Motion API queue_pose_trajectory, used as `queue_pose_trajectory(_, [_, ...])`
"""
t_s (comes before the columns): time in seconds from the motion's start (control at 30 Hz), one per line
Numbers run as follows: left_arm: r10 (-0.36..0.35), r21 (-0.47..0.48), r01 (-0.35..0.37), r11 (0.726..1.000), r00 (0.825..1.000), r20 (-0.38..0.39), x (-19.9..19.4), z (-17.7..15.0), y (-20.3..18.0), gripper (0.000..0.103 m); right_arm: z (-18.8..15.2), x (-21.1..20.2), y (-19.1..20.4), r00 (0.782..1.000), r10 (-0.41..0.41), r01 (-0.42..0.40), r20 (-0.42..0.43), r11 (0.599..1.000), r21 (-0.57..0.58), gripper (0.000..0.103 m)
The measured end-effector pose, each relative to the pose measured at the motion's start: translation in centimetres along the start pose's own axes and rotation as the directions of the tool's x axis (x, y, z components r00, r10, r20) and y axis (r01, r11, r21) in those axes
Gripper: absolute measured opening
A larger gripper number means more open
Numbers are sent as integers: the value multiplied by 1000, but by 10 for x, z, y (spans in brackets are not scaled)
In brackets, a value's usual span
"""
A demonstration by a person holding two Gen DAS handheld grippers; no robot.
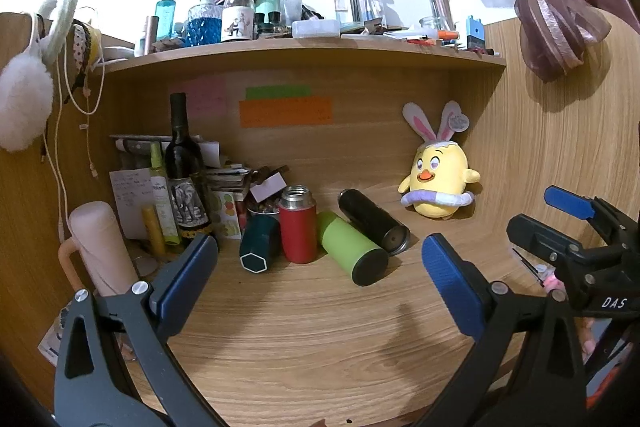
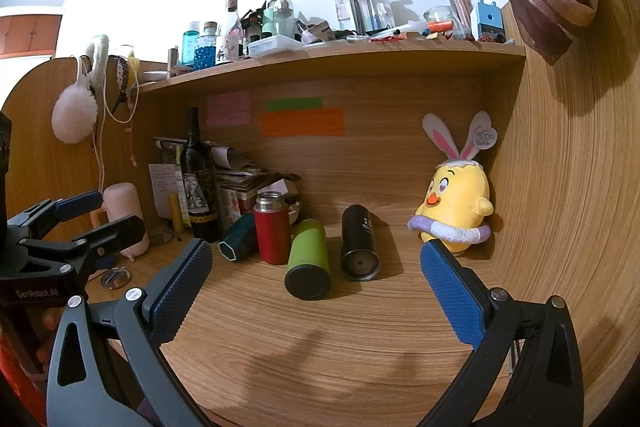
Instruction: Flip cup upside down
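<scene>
A red cup (image 1: pixel 297 227) with a steel open mouth stands upright on the wooden desk (image 1: pixel 300 327); it also shows in the right wrist view (image 2: pixel 273 230). A green cup (image 1: pixel 352 251) (image 2: pixel 309 259), a black cup (image 1: pixel 373 223) (image 2: pixel 359 243) and a dark teal cup (image 1: pixel 258 245) (image 2: pixel 239 237) lie on their sides around it. My left gripper (image 1: pixel 320 279) is open and empty, short of the cups. My right gripper (image 2: pixel 316 287) is open and empty, also short of them; it shows at the right of the left wrist view (image 1: pixel 560 223).
A wine bottle (image 1: pixel 185 171), papers and a pink mug (image 1: pixel 102 247) crowd the back left. A yellow chick plush (image 1: pixel 438 183) sits at the back right. A cluttered shelf (image 1: pixel 304 47) hangs above. A wooden side wall (image 2: pixel 568 187) stands to the right.
</scene>
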State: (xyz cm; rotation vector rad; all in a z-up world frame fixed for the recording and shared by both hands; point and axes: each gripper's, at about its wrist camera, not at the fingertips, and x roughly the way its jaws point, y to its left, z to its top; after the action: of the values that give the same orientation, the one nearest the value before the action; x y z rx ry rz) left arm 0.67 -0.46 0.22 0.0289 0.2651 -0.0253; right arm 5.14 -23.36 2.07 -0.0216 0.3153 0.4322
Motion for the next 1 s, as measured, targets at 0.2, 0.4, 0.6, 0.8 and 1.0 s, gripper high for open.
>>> queue_pose_trajectory(0.2, [-29,-2,29,1000,998,-48,31,3,0,103,-2,16,-15,999,-21,22,-28,999,24,103])
queue_pose_trajectory(0.4, [-102,-46,94,995,966,-237,117,6,-4,103,-13,48,-43,994,-48,55,-93,996,70,103])
queue_pose_trajectory(0.6, [-169,-110,133,985,872,-459,222,-5,-14,103,-32,82,-68,982,-64,84,-177,991,105,103])
queue_pose_trajectory(0.8, [-172,-146,107,983,802,-572,290,-20,-27,103,-45,105,-83,970,-53,89,-237,986,141,103])
queue_pose_trajectory(1.0, [-199,-227,63,972,740,-643,326,-36,-22,83,-53,116,-93,964,-40,86,-263,982,168,103])
